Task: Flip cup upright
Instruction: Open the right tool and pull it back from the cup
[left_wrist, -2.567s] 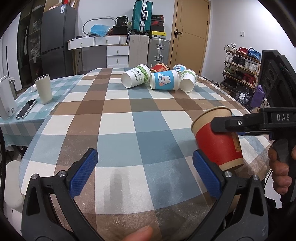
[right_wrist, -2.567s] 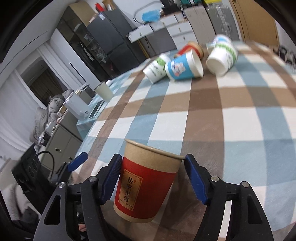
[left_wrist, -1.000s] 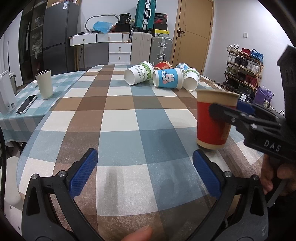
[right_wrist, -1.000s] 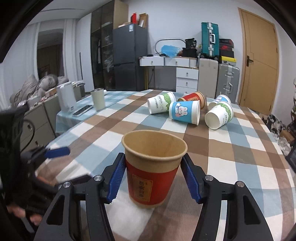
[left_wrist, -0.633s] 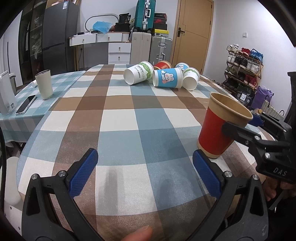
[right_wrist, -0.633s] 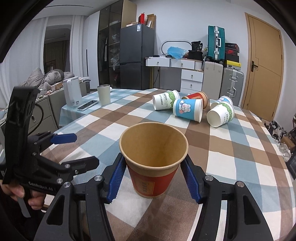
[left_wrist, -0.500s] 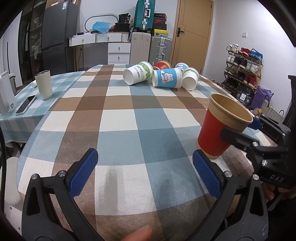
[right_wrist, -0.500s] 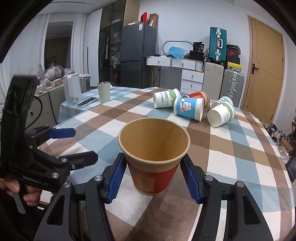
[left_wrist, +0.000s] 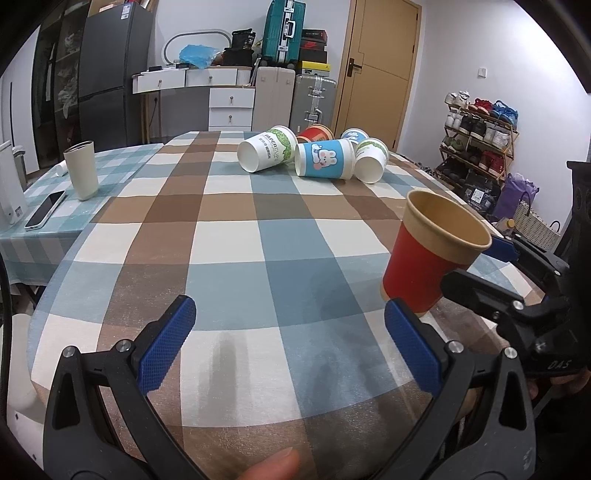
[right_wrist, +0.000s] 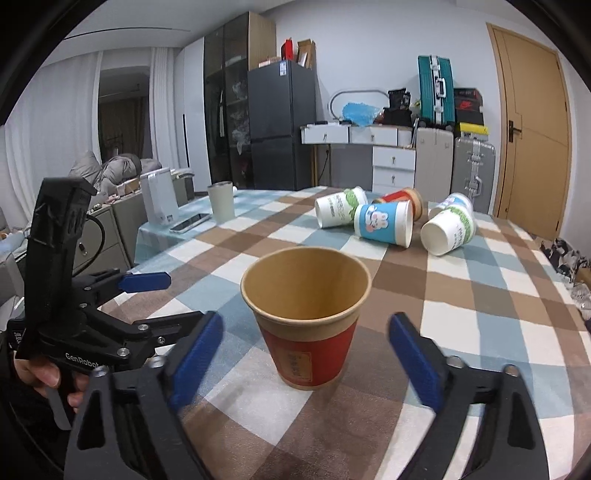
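A red paper cup with a brown rim (right_wrist: 308, 317) stands upright on the checked tablecloth, mouth up; it also shows at the right of the left wrist view (left_wrist: 432, 254). My right gripper (right_wrist: 304, 365) is open, its blue pads apart on either side of the cup and not touching it. My left gripper (left_wrist: 288, 347) is open and empty over the near table edge, to the left of the cup.
Several paper cups lie on their sides at the far end of the table (left_wrist: 314, 155). A beige tumbler (left_wrist: 81, 170), a phone (left_wrist: 44, 210) and a white appliance (left_wrist: 9, 188) are on the left. The table's (left_wrist: 236, 387) near edge is just below the grippers.
The right gripper set the red cup upright on the table, then opened its jaws and released it. The left gripper stayed still.
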